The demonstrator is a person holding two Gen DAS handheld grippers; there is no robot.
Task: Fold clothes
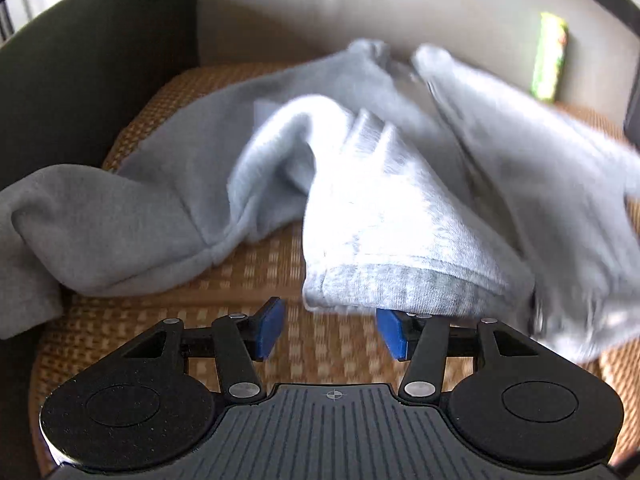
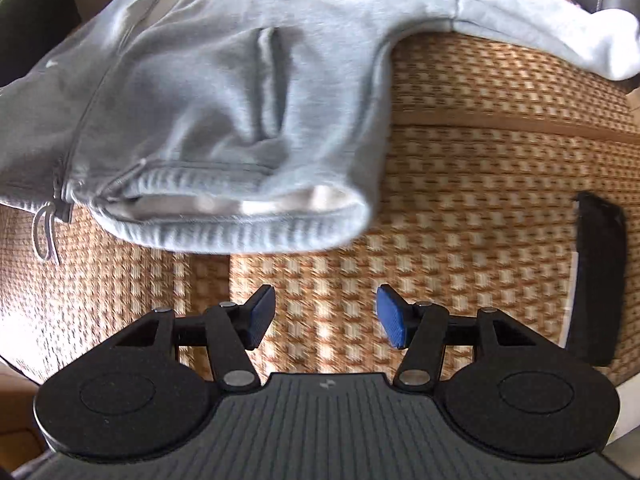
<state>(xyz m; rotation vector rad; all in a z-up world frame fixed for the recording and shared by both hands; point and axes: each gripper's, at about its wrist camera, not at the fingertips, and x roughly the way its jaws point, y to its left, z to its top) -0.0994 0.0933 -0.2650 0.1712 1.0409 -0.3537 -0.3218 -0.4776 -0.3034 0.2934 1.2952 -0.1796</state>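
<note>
Grey hoodie [image 1: 168,200] sprawls rumpled on the woven mat [image 2: 480,200], nowhere near folded, hem at twelve o'clock of both empty, parted grippers [image 1: 330,330] [image 2: 326,317].

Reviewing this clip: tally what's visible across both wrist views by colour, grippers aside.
Grey: 1, the zip hoodie spread on the woven mat
Tan: 1, the woven mat
Green: 1, a blurred packet by the wall
Black: 1, a flat item on the mat
Total: 4

Left gripper [image 1: 331,330] and right gripper [image 2: 326,316] seemingly gape, empty.
</note>
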